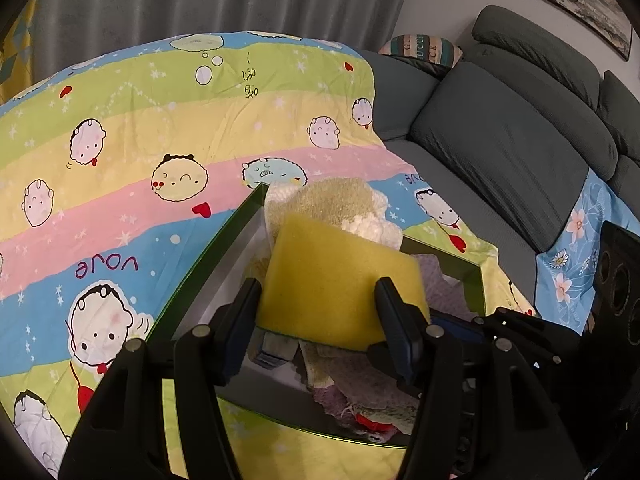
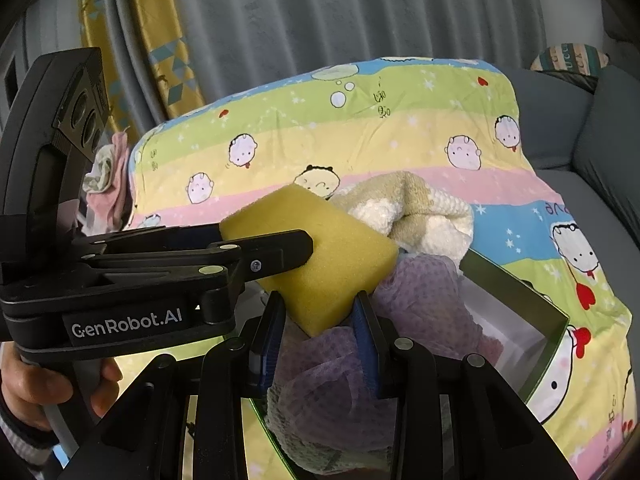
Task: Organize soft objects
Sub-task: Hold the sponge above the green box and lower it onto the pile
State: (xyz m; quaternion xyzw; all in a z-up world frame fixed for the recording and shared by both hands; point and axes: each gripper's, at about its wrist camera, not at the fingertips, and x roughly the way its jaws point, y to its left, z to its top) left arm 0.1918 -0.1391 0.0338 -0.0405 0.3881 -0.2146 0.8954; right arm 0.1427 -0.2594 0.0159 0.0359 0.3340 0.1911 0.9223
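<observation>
While the yellow sponge [image 1: 340, 276] is pinched across its width by the left gripper [image 1: 320, 300], its lower corner is nipped between the pads of the right gripper [image 2: 318, 312], so a hand-over or steadying hold is judged to be under way. Just below, at six o'clock, purple mesh cloth [image 2: 420, 304] is seen heaped inside the green-rimmed box [image 1: 208, 248], with a cream knitted towel [image 2: 424, 220] bunched at twelve o'clock over the far rim. Little free room is left inside; the box's edges must be cleared. Beyond, the cartoon quilt [image 1: 120, 128] is spread wide, open at nine o'clock, with the grey sofa [image 1: 512, 132] at two o'clock.
</observation>
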